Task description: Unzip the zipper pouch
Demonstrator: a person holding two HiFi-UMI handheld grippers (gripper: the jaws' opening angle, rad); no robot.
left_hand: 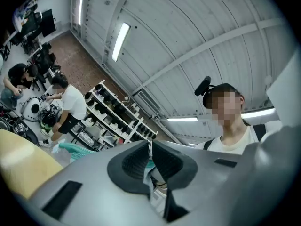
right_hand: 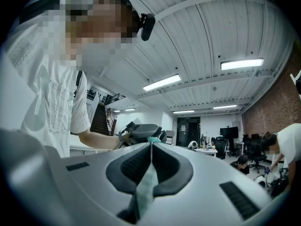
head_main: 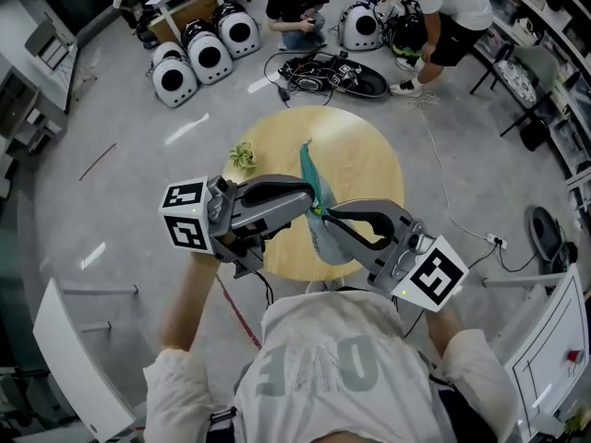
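The zipper pouch [head_main: 331,240], clear plastic with a teal zipper edge [head_main: 309,175], hangs in the air above the round wooden table [head_main: 369,164], held between both grippers. My left gripper [head_main: 312,195] comes in from the left and is shut on a thin pale zipper pull [left_hand: 150,148] at the pouch's top; more of the teal edge [left_hand: 80,149] shows to its left. From the right, my right gripper [head_main: 329,216] is shut on the teal edge of the pouch [right_hand: 146,182], which runs down between its pads. The two sets of fingertips almost meet.
A small green plant [head_main: 243,156] lies on the table's left part. Beyond the table, white round carriers [head_main: 199,58], a black case with cables [head_main: 332,74] and two people [head_main: 297,7] are on the floor. White panels [head_main: 78,358] stand at my lower left and right.
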